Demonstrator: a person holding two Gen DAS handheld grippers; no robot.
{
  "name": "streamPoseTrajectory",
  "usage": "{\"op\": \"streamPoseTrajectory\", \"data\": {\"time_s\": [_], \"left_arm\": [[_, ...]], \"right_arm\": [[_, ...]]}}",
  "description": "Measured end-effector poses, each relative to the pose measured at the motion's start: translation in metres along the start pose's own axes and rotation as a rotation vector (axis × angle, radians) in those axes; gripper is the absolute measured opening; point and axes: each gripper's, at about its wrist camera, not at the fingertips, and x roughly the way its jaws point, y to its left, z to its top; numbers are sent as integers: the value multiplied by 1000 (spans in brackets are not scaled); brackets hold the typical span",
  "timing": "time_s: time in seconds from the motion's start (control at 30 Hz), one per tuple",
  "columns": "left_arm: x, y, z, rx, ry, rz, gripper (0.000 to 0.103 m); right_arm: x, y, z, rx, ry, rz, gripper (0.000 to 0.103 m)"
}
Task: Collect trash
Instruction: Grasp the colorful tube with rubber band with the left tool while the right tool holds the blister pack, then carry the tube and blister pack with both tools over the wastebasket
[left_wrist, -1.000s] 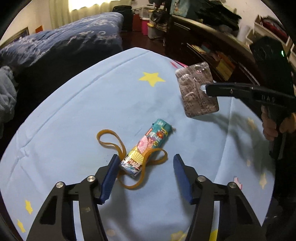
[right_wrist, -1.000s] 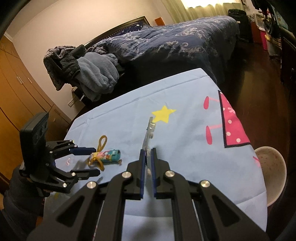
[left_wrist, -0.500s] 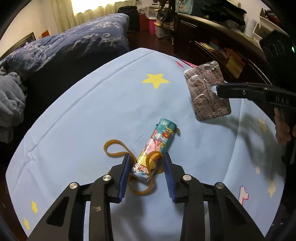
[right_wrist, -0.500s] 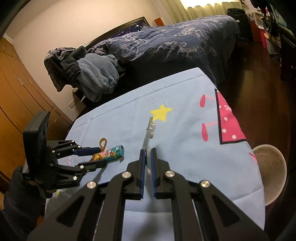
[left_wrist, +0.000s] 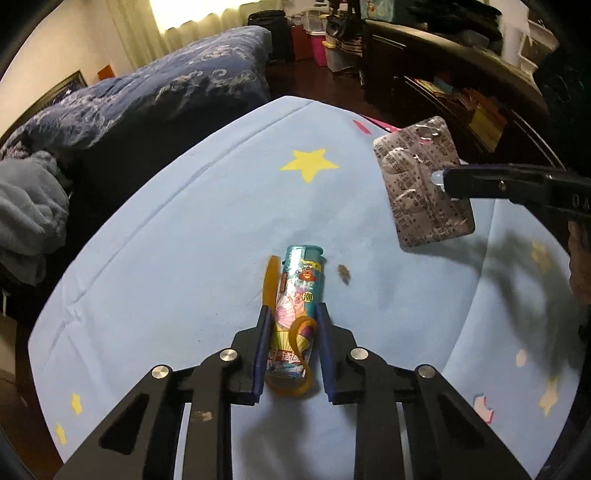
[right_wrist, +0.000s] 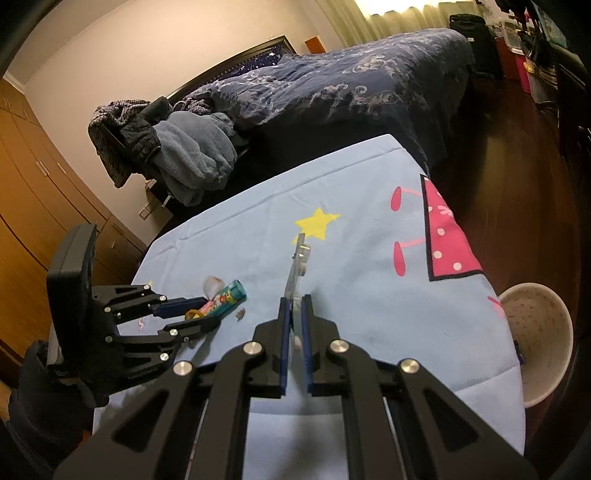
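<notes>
The lighter (left_wrist: 301, 295) lies on the blue cloth of the worktop (left_wrist: 177, 236) right between the fingers of my left tool (left_wrist: 291, 332), its long axis running straight away from me along the line the tool points, so the two pads face its long sides. The jaws are closing on it, the pads at or almost at its sides, and I cannot tell whether they press yet. An orange rubber band (left_wrist: 295, 354) loops over the near end of the lighter and sits inside the same gap, so I judge it may come up with the lighter or slip the grip. A small brown scrap (left_wrist: 343, 274) lies just beside the far end of the lighter, clear of the fingers. My right tool (right_wrist: 293, 325) is clenched on a pill blister sheet (left_wrist: 423, 181), held in the air well apart to the right, out of the way. A bowl-like bin (right_wrist: 535, 332) stands by the worktop's right edge, nearer that hand.
</notes>
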Motion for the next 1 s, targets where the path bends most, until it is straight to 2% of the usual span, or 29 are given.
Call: {"op": "streamPoseTrajectory", "data": {"time_s": [0.23,0.47,0.73,1.0], "left_arm": [[-10,-3,-2,-53,-39,-14,23],[-39,-7,17,-100,-119,-31,23],[-67,-37,62,-71,-213,-98,23],[-79,-82,122,-4,-276,-136,23]], "right_arm": [[-10,-1,2,-9,-15,5,8],[-29,-2,5,-13,-55,13,8],[-69,-25,13,14,-133,-7,8],[-122,-78,17,87,-232,-54,8]]}}
